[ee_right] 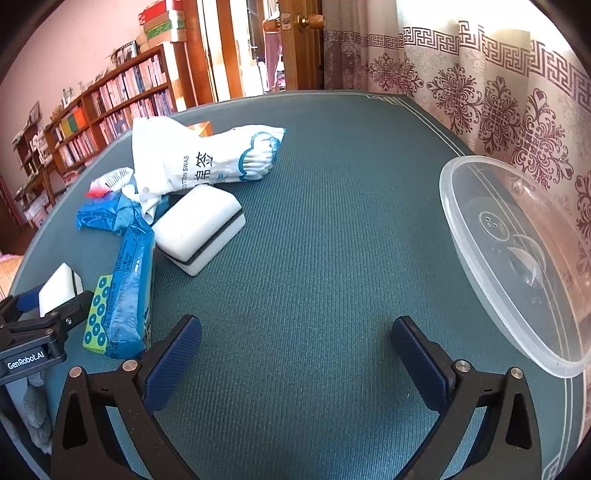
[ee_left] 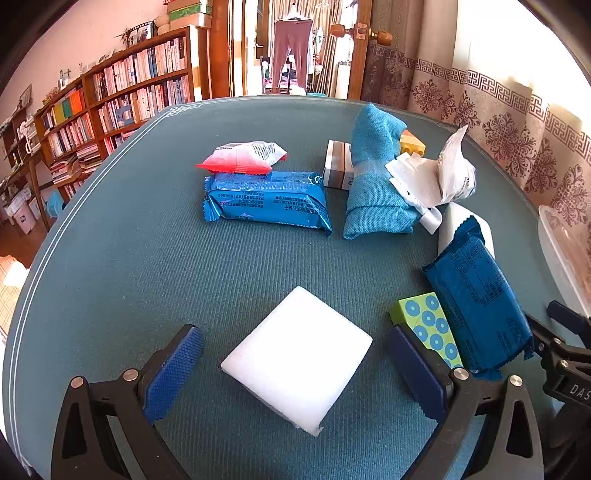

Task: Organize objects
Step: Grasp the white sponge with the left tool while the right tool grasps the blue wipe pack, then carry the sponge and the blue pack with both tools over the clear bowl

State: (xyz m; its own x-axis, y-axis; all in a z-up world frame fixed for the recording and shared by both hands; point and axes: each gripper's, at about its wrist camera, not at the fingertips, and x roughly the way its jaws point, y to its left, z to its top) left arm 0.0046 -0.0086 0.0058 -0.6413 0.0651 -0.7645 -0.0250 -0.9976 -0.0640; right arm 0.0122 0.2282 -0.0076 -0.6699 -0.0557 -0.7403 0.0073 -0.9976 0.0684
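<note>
Sponge (ee_left: 297, 356) is lying flat on the table (ee_left: 147, 258), turned cornerwise between the released left fingers (ee_left: 173, 365). Green block (ee_left: 430, 326) is crowding the inner finger. Right fingers (ee_right: 417, 365) are also released, over bare table beside the tub (ee_right: 480, 258).

Take the wooden bookcase (ee_left: 122, 99) as your landmark: it runs along the pink wall beyond the table's far-left edge, and you can see its shelves packed with upright books. On top of it, at its right end, boxes (ee_left: 188, 13) are stacked in green, white and red. Just right of the bookcase you see an open doorway, and through it a pair of mauve trousers (ee_left: 291, 51) hanging from a hanger. Further right stands a wooden door with a round brass knob (ee_right: 312, 22). Well right of the bookcase, a pale curtain (ee_right: 498, 92) with a dark red floral and key-pattern border hangs behind the table.
</note>
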